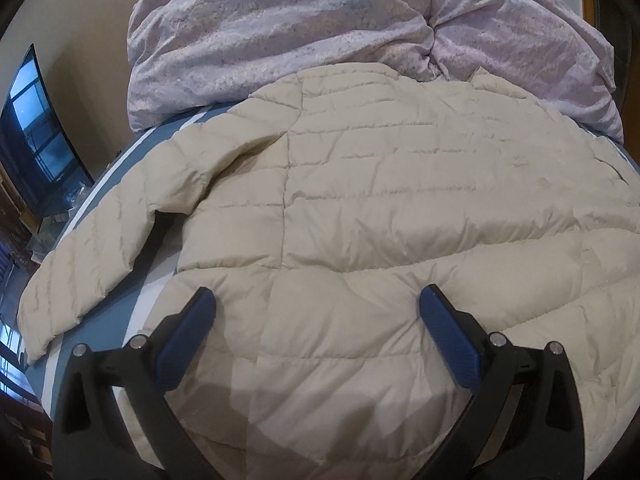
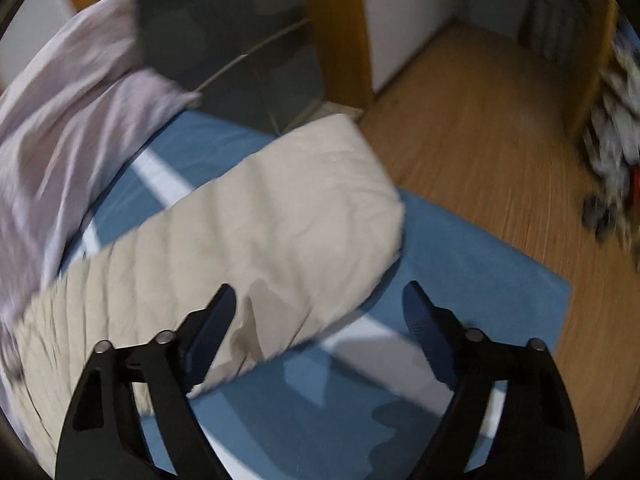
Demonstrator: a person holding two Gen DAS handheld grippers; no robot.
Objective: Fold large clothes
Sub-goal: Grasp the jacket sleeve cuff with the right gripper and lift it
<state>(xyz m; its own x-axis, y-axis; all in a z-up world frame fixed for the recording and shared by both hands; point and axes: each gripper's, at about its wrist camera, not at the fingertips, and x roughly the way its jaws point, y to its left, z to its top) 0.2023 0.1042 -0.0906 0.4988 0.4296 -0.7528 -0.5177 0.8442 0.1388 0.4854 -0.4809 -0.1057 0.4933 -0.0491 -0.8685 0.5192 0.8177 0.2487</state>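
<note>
A large beige quilted puffer jacket [image 1: 360, 200] lies spread flat on the bed, one sleeve [image 1: 92, 256] stretched out to the left. My left gripper [image 1: 316, 300] hangs open just above the jacket's near part, holding nothing. In the right wrist view, which is blurred, the jacket's other sleeve [image 2: 288, 216] lies across the blue sheet toward the bed's corner. My right gripper [image 2: 320, 300] is open and empty above that sleeve's near edge.
A crumpled lilac duvet [image 1: 320, 28] is piled at the far side of the bed, also in the right wrist view [image 2: 68, 132]. The blue sheet with white stripes [image 2: 460, 256] ends at the wooden floor [image 2: 480, 128]. A dark TV screen [image 1: 36, 132] stands left.
</note>
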